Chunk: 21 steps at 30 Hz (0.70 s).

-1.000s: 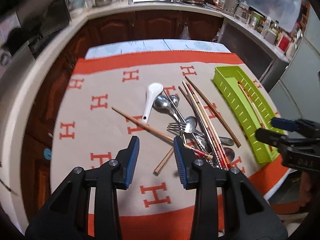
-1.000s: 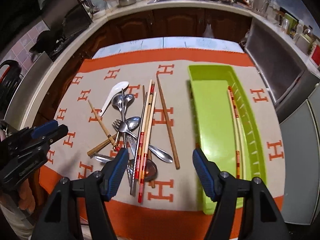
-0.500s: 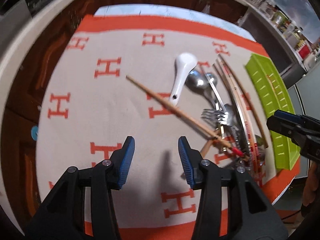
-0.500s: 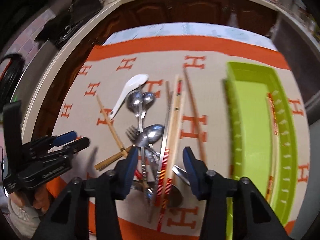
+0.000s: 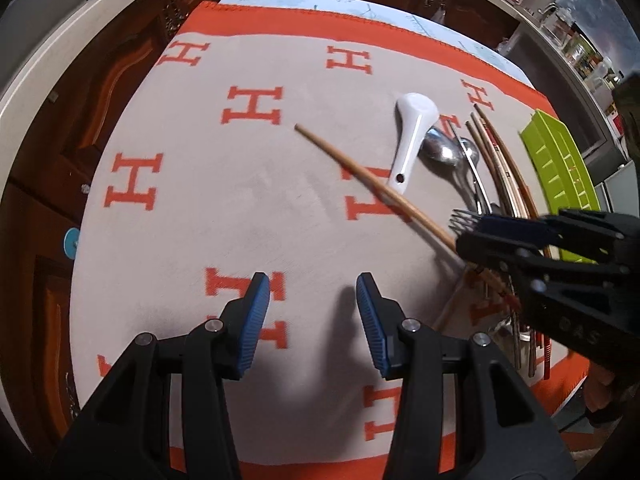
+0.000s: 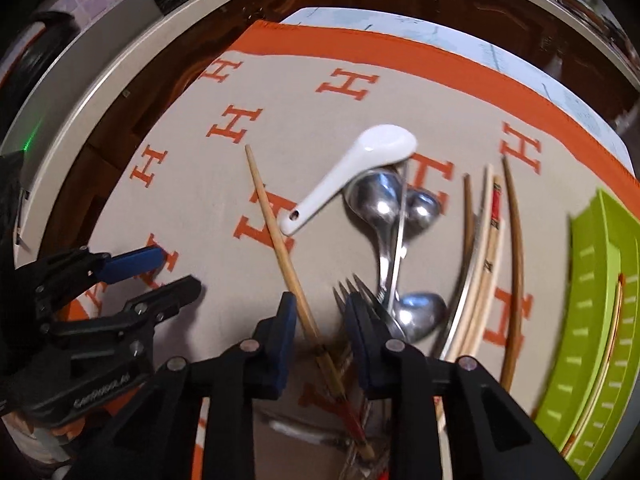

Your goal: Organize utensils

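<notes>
Right gripper straddles a chopstick in the utensil pile

The right gripper (image 6: pixel 318 310) is low over the heap, fingers parted on either side of the wooden chopstick (image 6: pixel 280 246), not clenched. The left gripper (image 5: pixel 308 312) hovers released over bare blanket (image 5: pixel 224 216). The white ceramic spoon (image 6: pixel 352 170), metal spoons (image 6: pixel 380 200) and fork (image 6: pixel 352 290) lie left of the green tray (image 6: pixel 600 300).

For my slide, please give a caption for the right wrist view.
Right gripper, fingers open, straddling a wooden chopstick beside the white spoon.
</notes>
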Motion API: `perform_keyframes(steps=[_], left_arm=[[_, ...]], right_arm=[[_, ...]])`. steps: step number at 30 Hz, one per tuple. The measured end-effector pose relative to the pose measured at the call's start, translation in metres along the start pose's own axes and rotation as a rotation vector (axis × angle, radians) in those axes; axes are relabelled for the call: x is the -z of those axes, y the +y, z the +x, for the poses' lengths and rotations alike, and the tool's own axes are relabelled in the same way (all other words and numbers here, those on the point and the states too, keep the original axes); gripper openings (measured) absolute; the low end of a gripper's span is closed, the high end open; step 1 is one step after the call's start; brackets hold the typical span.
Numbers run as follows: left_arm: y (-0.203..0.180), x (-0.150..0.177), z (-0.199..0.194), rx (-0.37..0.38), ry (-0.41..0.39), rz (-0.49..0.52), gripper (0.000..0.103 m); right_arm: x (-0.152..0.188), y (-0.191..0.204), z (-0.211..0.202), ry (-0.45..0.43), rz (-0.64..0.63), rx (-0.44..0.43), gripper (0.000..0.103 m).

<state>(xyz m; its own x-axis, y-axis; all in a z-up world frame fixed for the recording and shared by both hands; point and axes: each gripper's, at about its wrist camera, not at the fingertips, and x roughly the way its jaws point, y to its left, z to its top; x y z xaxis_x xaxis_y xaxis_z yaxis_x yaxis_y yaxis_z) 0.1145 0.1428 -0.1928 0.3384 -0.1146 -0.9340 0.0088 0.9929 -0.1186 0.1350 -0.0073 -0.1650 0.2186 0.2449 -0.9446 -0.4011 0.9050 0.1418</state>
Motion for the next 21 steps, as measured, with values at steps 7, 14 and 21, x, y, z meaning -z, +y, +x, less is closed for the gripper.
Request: perform_keyframes(steps=[7, 14, 21], left_arm=[[0.006, 0.002, 0.001, 0.007, 0.007, -0.013, 0.042], [0.005, 0.004, 0.0, 0.007, 0.007, -0.007, 0.042], [-0.002, 0.007, -0.007, 0.011, 0.0, 0.001, 0.042]], right_arm=[[-0.007, 0.013, 0.015, 0.026, -0.07, 0.051, 0.019], [-0.008, 0.005, 0.018, 0.038, -0.026, -0.033, 0.006], [-0.001, -0.021, -0.004, -0.002, 0.108, -0.136, 0.006]])
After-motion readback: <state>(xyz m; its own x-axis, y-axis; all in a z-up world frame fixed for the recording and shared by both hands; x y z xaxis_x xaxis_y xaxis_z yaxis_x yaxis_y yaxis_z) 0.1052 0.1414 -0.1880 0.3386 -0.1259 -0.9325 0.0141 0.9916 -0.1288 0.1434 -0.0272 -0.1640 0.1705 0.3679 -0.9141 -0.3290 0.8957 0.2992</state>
